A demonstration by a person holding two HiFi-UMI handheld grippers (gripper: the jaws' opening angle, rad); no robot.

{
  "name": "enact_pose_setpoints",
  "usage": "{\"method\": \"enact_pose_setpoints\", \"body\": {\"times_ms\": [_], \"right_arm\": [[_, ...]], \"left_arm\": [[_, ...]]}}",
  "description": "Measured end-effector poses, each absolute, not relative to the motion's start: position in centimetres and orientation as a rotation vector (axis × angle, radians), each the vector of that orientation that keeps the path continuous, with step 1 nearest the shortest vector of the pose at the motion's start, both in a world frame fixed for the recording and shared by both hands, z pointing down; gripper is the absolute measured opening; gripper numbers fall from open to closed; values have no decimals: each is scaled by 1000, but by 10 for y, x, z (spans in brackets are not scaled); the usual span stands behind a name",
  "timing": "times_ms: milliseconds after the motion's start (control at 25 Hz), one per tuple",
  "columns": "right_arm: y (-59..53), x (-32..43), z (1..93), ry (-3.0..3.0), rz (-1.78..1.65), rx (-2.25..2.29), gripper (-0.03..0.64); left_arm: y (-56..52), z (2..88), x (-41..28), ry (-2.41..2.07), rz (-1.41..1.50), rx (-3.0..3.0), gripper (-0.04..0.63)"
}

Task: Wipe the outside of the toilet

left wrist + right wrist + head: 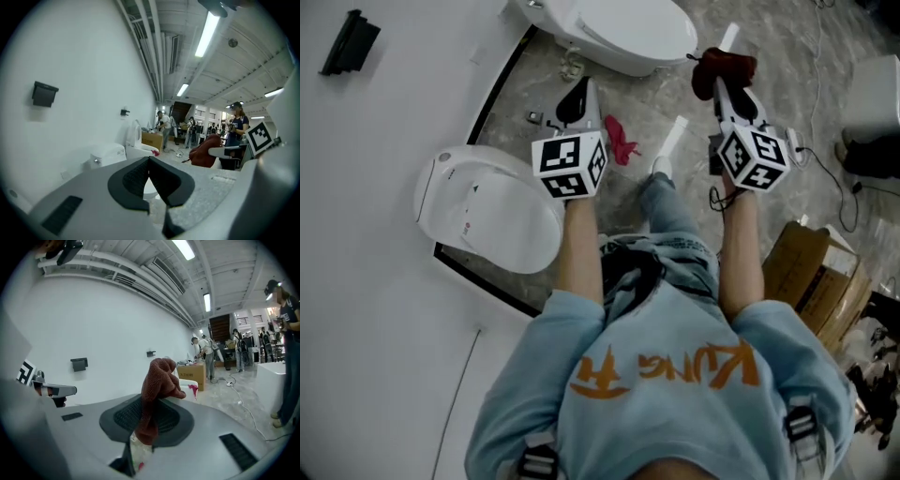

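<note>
Clamping maroon cloth [159,376] in right gripper [153,401], left gripper [150,161] jaws together, empty; bystanders [164,124] only in gripper views.

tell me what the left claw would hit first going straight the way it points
Probably the bowl of the white toilet ahead; the shut left claw aims at it, though depth is unclear.

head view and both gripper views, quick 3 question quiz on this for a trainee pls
1. True or false: the left gripper has a cloth between its jaws.
2. Fill in: the right gripper has its jaws shut on a ____.
3. How many toilets show in the head view? A one, B two, C four.

Key:
1. False; its jaws are together with nothing between them.
2. dark red cloth
3. B
</note>
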State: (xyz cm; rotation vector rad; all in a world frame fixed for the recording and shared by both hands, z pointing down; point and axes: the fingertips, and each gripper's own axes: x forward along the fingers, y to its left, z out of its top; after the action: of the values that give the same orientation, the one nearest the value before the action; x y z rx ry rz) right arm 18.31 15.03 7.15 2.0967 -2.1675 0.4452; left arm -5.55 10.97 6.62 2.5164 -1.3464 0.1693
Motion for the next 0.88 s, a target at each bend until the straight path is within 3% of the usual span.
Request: {"method": "enact_pose_setpoints", "body": {"times_ms": [360, 880], "right_arm": [[75, 298, 136, -2106, 697, 2083, 61], [21, 253, 190, -2171, 731, 1798, 61]], "left_arm": [[61, 97, 89, -1203, 260, 2444, -6], [10, 163, 38, -1386, 251, 2189, -6]]}}
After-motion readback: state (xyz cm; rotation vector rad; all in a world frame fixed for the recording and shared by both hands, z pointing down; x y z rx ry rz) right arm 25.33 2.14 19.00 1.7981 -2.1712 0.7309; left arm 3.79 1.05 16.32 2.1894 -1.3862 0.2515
